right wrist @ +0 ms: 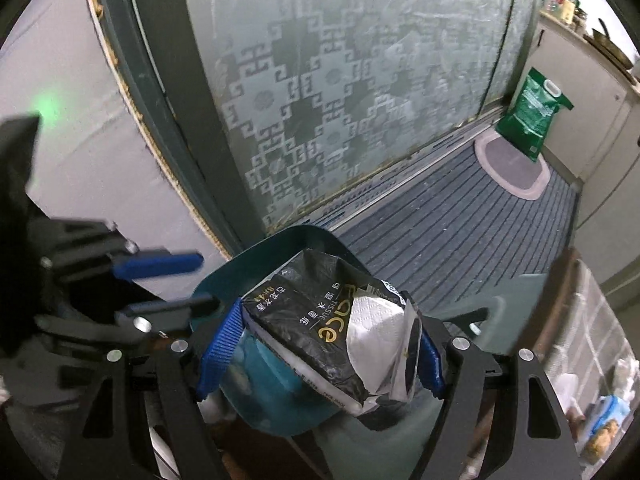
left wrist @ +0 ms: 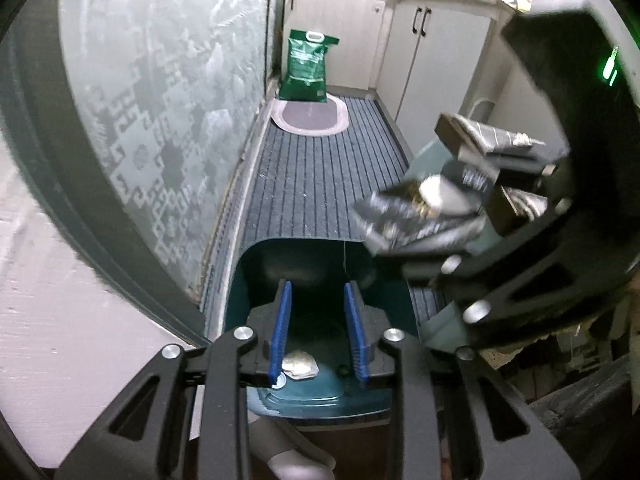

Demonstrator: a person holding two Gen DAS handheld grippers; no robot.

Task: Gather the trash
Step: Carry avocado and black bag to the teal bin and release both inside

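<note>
The right gripper (right wrist: 320,340) clamps a black tissue pack (right wrist: 320,320) lettered, apparently, "Face TISSUE", above the teal bin (right wrist: 280,240); the left gripper (left wrist: 318,320) hangs released, empty.

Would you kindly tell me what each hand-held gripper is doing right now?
Left hand-held gripper: open, holding nothing, above the teal bin.
Right hand-held gripper: closed on the black tissue pack.
</note>
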